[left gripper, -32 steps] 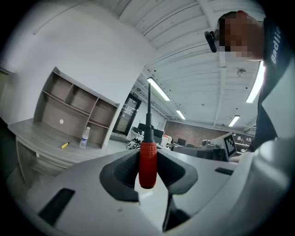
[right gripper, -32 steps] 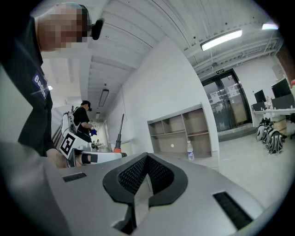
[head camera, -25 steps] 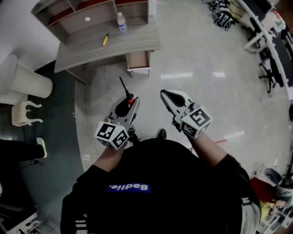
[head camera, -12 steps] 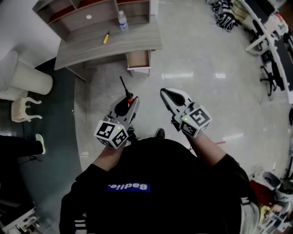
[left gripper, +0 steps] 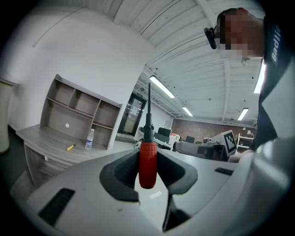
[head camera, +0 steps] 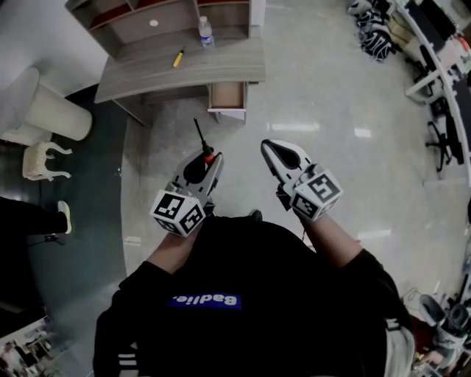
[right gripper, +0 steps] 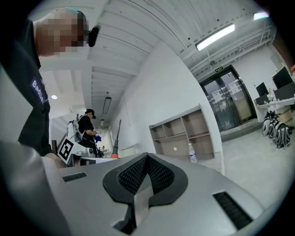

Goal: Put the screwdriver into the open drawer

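Note:
A screwdriver (head camera: 200, 137) with a red handle (left gripper: 147, 159) and a black shaft is clamped by the handle in my left gripper (head camera: 208, 158), shaft pointing away from me. The left gripper (left gripper: 148, 162) is shut on it. Beside it, my right gripper (head camera: 266, 145) is shut with nothing in it; its ribbed pads meet at the tip (right gripper: 147, 159). The open drawer (head camera: 226, 96) hangs under the front of a grey desk (head camera: 221, 68), well ahead of both grippers across bare floor. From the right gripper view the screwdriver (right gripper: 116, 138) shows at the left.
On the desk lie a small yellow tool (head camera: 178, 58) and a water bottle (head camera: 205, 33), with a shelf unit (head camera: 147, 22) behind. A white bin (head camera: 44, 110) and a white stool (head camera: 40, 158) stand left. Office chairs (head camera: 441, 110) line the right.
The desk and drawer sit slightly further right in the head view. Both grippers have drifted a little with me. The hold on the screwdriver is unchanged.

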A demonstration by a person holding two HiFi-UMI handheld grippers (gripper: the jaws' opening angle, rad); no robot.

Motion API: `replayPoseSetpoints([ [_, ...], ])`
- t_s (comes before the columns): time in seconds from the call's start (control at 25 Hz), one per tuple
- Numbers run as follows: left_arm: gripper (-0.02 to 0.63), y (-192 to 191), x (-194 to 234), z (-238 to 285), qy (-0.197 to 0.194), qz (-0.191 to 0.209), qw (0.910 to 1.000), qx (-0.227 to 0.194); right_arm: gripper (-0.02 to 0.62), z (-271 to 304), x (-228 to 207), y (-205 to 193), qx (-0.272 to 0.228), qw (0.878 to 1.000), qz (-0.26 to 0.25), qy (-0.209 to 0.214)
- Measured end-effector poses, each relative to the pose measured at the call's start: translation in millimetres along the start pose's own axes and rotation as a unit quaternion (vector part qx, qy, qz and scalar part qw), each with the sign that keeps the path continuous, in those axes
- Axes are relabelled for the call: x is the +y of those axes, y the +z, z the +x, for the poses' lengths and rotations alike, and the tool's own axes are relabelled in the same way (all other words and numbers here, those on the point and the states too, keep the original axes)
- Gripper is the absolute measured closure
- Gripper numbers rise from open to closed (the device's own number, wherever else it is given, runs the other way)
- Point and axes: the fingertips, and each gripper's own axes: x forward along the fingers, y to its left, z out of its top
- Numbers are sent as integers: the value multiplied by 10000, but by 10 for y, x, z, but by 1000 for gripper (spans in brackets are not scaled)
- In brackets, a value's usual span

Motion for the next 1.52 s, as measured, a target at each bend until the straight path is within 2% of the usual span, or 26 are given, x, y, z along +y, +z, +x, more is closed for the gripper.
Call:
replayPoseSetpoints([
  [0.36, 502, -98, 9, 110, 247, 2, 9997, 46, 568, -36, -245, -36, 130, 9998, -17, 155],
  [0.64, 502, -171, 440, 416, 226, -80, 9996, 125, 568, 283, -551, -39, 212, 9998, -27, 2],
  [0.84, 502, -181, 848, 749, -17, -21, 9996, 273, 568, 686, -767, 52, 114, 9999, 23, -80],
  [1.0, 502, -117, 1314, 1075, -245, 97, 9985, 484, 568, 1105, -1060, 59, 352, 9985, 4, -422],
  [1.28, 502, 20, 2211, 1569, -692, 131, 9937, 873, 568, 1991, -1355, 189, 212, 9961, 196, -829],
  [1.52, 502, -140, 2658, 1922, -1027, 222, 9879, 1145, 568, 2289, -1587, 139, 218, 9907, 306, -1310],
])
